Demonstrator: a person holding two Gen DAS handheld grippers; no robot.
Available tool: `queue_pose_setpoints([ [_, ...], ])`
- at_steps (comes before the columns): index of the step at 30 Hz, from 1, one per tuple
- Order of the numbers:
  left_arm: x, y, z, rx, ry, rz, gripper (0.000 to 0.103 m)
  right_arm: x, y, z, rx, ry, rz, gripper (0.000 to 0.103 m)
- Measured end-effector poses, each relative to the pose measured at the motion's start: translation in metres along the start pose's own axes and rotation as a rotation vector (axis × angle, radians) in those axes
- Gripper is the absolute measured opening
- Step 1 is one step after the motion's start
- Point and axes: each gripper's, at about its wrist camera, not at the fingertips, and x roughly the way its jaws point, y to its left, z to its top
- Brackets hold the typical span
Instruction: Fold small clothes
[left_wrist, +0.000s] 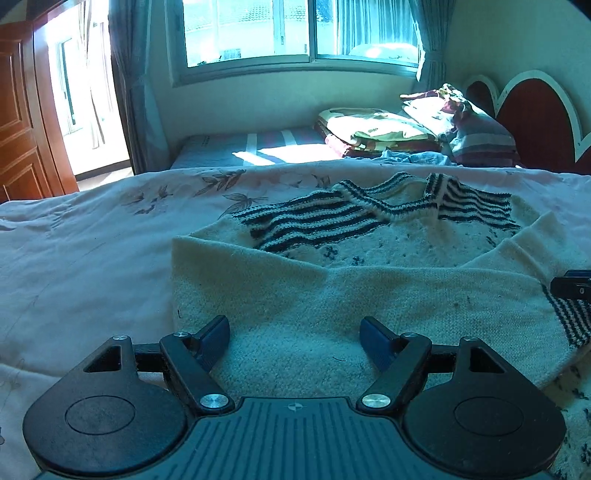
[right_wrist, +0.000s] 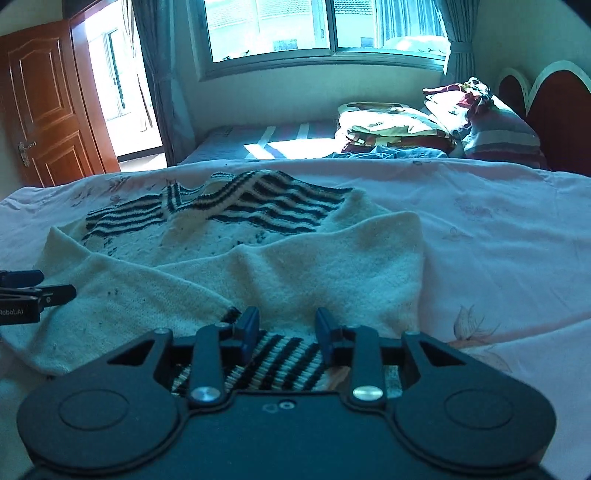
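A cream knit sweater (left_wrist: 369, 295) with navy-striped shoulders and collar (left_wrist: 332, 218) lies flat on the pink floral bedcover (left_wrist: 92, 258), its sleeves folded across the body. My left gripper (left_wrist: 293, 325) hovers open and wide over the near left part of the sweater, with nothing between its fingers. My right gripper (right_wrist: 286, 314) stands partly open over the sweater (right_wrist: 295, 266) at its near right side. The striped cuff (right_wrist: 273, 362) lies under and between its blue fingers, which do not press on it. Each gripper shows at the edge of the other's view: the right gripper (left_wrist: 570, 286) and the left gripper (right_wrist: 40, 284).
Beyond the bedcover is a second bed with a pile of folded blankets (left_wrist: 373, 129) and a striped pillow (left_wrist: 480, 140) against a red headboard (left_wrist: 535, 118). A window is on the far wall. A wooden door (right_wrist: 44, 103) stands at the left.
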Motion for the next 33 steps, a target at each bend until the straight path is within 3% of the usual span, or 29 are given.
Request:
queue_pose_setpoints([
  [3,-0.024,-0.011,0.003,0.029,-0.052,-0.026,0.077,-0.021,-0.001,0.0,-0.006,-0.057,0.027,0.035],
  [7,-0.016,-0.03,-0.01,0.079,0.022,-0.029,0.077,-0.007,0.002,-0.006,-0.058,0.023,0.02,0.036],
  [11,-0.022,-0.028,-0.016,0.025,0.021,-0.024,0.078,-0.016,-0.002,-0.009,-0.06,0.029,0.024,0.037],
  [19,-0.028,-0.026,-0.025,0.019,0.028,-0.019,0.081,-0.024,-0.005,-0.021,-0.096,0.038,0.002,0.042],
  [26,-0.042,-0.014,-0.039,-0.016,0.026,-0.023,0.085,-0.024,-0.01,-0.022,-0.032,0.057,-0.021,0.049],
  [30,-0.07,-0.011,-0.047,0.04,0.026,0.011,0.085,-0.055,-0.017,-0.021,0.068,0.013,0.006,0.048],
  [33,-0.092,-0.007,-0.057,0.051,0.03,0.024,0.085,-0.078,-0.016,-0.03,0.067,0.003,0.02,0.047],
])
